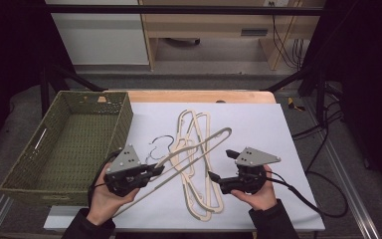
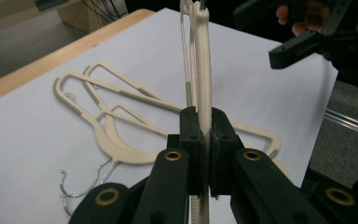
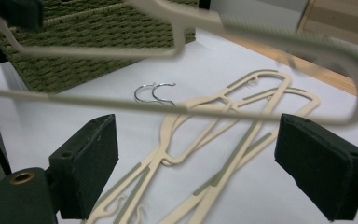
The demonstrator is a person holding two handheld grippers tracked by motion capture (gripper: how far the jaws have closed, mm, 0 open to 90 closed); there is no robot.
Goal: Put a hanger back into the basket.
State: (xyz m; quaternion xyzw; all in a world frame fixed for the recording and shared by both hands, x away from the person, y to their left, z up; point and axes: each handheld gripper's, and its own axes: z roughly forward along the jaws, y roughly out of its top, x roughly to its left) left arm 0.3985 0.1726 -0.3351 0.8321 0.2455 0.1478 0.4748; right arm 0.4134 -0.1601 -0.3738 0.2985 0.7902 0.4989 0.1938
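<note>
A cream hanger (image 1: 199, 149) hangs tilted above the white sheet (image 1: 258, 129), its long bar running from my left hand up toward the right. My left gripper (image 1: 151, 171) is shut on it near its lower end; in the left gripper view the pads (image 2: 204, 121) press on the cream bar (image 2: 201, 70). Other cream hangers (image 1: 201, 215) lie overlapping on the sheet, their metal hooks (image 1: 159, 142) pointing toward the basket. To the right of the lifted hanger, my right gripper (image 1: 223, 165) stands open; in its own view the jaws (image 3: 205, 158) are wide apart, with the lifted hanger (image 3: 261, 37) crossing ahead of them, untouched.
A green woven basket (image 1: 124, 124) stands at the left, beside the sheet, with nothing visible inside. A wooden table edge (image 1: 199, 95) shows behind the sheet. The right gripper's black cable (image 1: 308, 199) trails off to the right. Cabinets and cables stand beyond the table.
</note>
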